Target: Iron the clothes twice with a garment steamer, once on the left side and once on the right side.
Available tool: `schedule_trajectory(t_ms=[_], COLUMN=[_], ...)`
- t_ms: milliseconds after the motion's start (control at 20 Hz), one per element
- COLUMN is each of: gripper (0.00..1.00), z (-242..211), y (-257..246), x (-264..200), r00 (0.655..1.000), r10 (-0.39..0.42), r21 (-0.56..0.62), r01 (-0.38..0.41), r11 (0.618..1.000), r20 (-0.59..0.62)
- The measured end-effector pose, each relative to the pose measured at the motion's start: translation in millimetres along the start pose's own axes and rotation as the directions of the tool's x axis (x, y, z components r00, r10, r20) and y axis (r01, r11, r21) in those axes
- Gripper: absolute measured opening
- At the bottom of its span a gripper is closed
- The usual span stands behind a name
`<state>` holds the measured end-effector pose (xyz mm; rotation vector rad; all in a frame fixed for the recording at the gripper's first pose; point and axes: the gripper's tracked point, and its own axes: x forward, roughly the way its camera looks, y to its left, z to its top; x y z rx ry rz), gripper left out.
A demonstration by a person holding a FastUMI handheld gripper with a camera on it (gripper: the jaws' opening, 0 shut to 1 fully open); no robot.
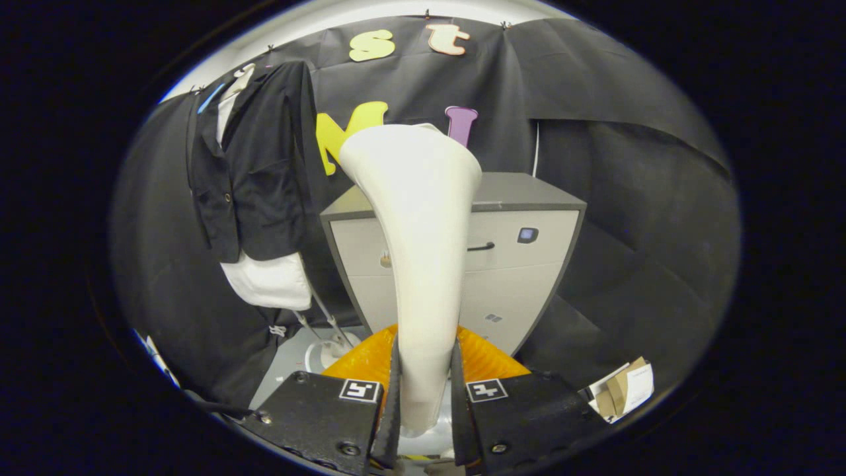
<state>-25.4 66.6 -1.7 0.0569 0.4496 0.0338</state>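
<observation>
The gripper [424, 396] is pinching the white handle of the garment steamer [420, 251], its two fingers [394, 403] pressing on the narrow lower part from either side. That grip low on the handle is letting the wide steam head rise up the centre of the frame, clear of the fingers and pointing away from the hand. Just behind the fingers, at lower centre, an orange ribbed part [486, 357] is showing, probably the steamer's base or tank, though I cannot tell which.

The clothes are hanging at the upper left of the frame: a black jacket [254, 178] over a white shirt [268, 281], whose hem is dropping below the jacket. They appear to be dressed on a stand, whose thin legs and white foot [330, 347] are showing below, so the fabric is falling freely and can be stroked from top to bottom. The steam head is sitting to the right of the garments and apart from them, so neither pass looks begun.

Behind the steamer a grey drawer cabinet [522, 244] is standing against the booth wall, and a small cardboard box [624, 390] is lying at lower right.
</observation>
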Motion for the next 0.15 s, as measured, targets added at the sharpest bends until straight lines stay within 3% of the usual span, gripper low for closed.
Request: schedule_trajectory(t_ms=[150], gripper=[0.35], z=[-7.5], y=[-9.0], x=[3.1], r00=[1.0], r10=[0.013], r21=[-0.003], r01=[-0.013], r11=[1.0], r20=[-0.017])
